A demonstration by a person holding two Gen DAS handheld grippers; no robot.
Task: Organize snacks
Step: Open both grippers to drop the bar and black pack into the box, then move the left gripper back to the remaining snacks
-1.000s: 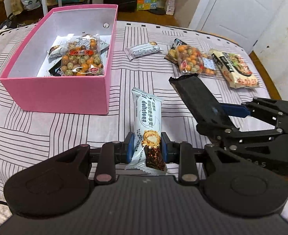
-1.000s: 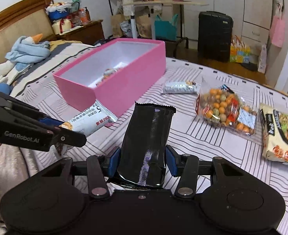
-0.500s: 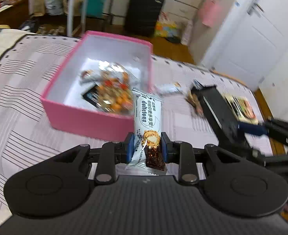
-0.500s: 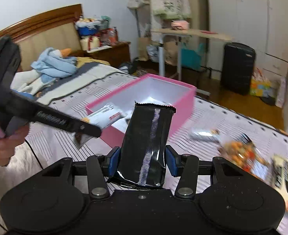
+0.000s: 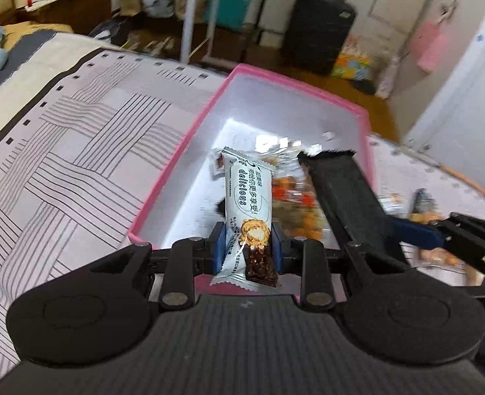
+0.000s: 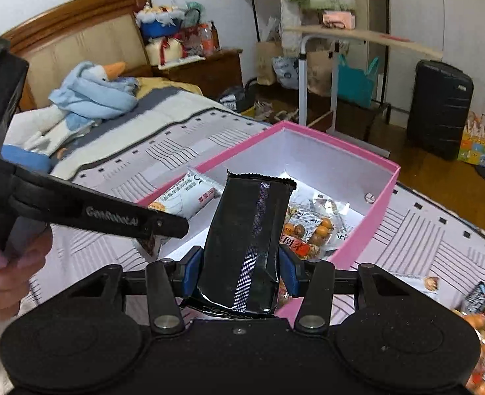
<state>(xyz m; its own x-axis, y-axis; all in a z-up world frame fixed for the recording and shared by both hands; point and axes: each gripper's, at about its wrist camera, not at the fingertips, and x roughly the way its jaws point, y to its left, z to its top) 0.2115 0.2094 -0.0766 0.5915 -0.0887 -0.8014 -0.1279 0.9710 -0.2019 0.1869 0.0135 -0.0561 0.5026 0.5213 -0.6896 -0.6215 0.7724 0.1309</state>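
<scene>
The left gripper (image 5: 246, 247) is clamped narrowly on a white snack bar (image 5: 247, 197), its blue pads pressing both long sides near the lower end; the wrapper is white with dark lettering that includes the word "delicious", a picture of a nut-and-chocolate bar at the bottom, and crimped zigzag seals at both ends. The bar stands up toward twelve o'clock over the open pink box (image 5: 163, 197). At about two o'clock from it in the left wrist view, the right gripper (image 6: 241, 271) grips a black foil packet (image 6: 252, 237) at a medium width, pads against both edges of its lower half; the packet is glossy black, wider than the bar, with a pale dotted seam down its middle and a serrated top edge. It too hangs above the box. The box has pink outer walls and a white inside, and it rests on a bedspread (image 5: 61, 171) patterned with grey line blocks. On the box floor lies a clear bag of orange and green coated nuts (image 6: 311, 230) with a red label. At nine o'clock in the right wrist view, a hand (image 6: 5, 263) holds the left gripper's handle. More snack packets (image 6: 476, 326) lie on the bedspread at four o'clock, blurred.
</scene>
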